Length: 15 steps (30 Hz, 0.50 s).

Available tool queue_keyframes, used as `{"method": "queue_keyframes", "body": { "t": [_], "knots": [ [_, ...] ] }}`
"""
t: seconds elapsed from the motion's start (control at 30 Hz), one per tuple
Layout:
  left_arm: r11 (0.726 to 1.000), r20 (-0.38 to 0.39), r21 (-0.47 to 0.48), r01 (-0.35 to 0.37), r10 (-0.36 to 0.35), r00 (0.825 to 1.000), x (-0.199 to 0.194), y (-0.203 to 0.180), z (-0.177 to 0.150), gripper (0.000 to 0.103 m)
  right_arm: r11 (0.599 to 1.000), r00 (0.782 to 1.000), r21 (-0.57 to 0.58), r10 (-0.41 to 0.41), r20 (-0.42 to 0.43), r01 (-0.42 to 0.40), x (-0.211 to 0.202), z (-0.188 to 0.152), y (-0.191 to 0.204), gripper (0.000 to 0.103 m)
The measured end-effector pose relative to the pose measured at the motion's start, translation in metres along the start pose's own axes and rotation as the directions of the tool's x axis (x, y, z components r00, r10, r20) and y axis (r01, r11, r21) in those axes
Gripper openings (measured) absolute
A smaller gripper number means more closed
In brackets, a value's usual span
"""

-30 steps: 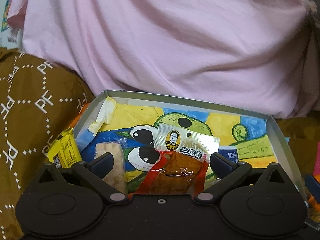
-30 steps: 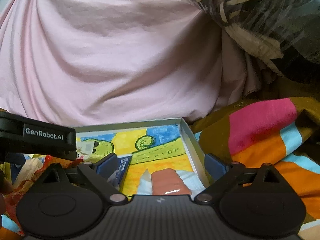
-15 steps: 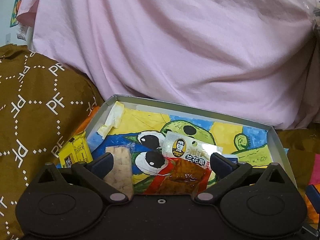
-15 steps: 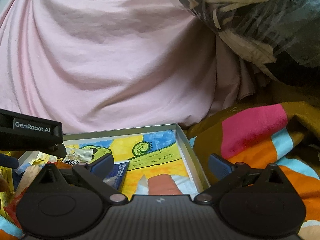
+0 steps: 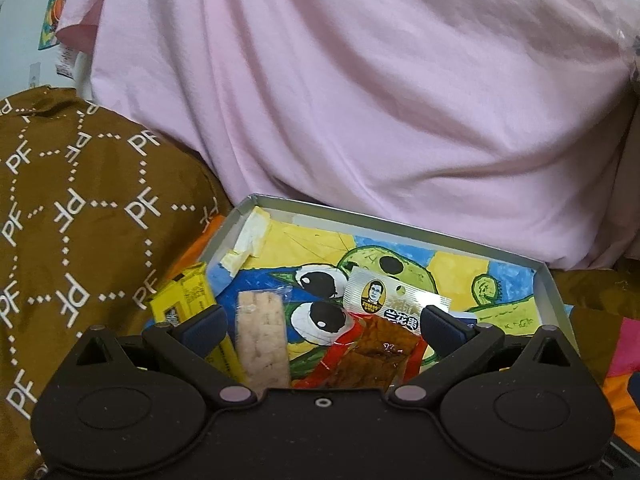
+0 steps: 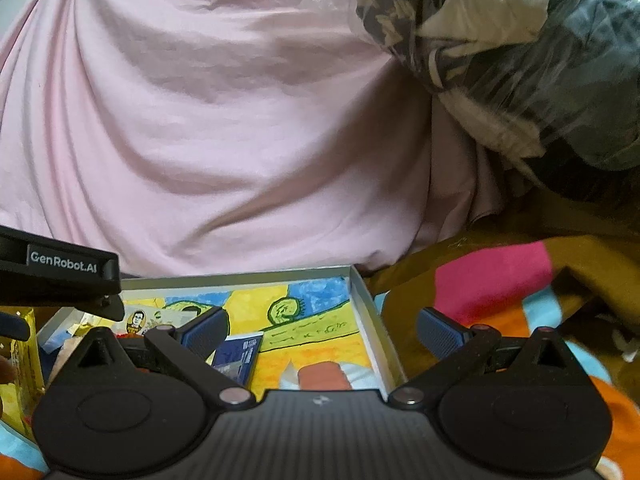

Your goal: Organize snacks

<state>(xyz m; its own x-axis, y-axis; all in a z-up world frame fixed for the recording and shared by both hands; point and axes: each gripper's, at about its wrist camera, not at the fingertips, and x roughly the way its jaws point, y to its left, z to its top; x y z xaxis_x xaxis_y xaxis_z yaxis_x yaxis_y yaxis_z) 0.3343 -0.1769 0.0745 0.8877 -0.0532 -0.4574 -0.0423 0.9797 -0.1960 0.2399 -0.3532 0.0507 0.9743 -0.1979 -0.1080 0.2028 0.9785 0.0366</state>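
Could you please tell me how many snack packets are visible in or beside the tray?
5: yellow packet at the tray's left edge, biscuit bar, red tofu packet, blue packet, sausage by the right wall. Others may be hidden.

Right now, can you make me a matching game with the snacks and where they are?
Things:
1. yellow packet
2. pale biscuit bar
3. red and silver pouch
4. pink sausage

Places:
A. inside the box, near its right wall
B. leaning over the box's left edge
C. between the left gripper's jaws, on its left side
D. between the left gripper's jaws, on its right side, over the painted frog

Pairs: 1-B, 2-C, 3-D, 4-A
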Motion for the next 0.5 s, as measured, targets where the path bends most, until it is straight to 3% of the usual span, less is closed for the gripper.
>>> {"method": "queue_keyframes", "body": {
  "t": [0.5],
  "knots": [
    [0.997, 0.005, -0.069, -0.043, 0.044, 0.999, -0.050, 0.036, -0.022, 0.102, 0.995, 0.998, -0.087, -0.043, 0.042, 0.047, -0.051, 0.018, 0.007, 0.103]
  ]
}}
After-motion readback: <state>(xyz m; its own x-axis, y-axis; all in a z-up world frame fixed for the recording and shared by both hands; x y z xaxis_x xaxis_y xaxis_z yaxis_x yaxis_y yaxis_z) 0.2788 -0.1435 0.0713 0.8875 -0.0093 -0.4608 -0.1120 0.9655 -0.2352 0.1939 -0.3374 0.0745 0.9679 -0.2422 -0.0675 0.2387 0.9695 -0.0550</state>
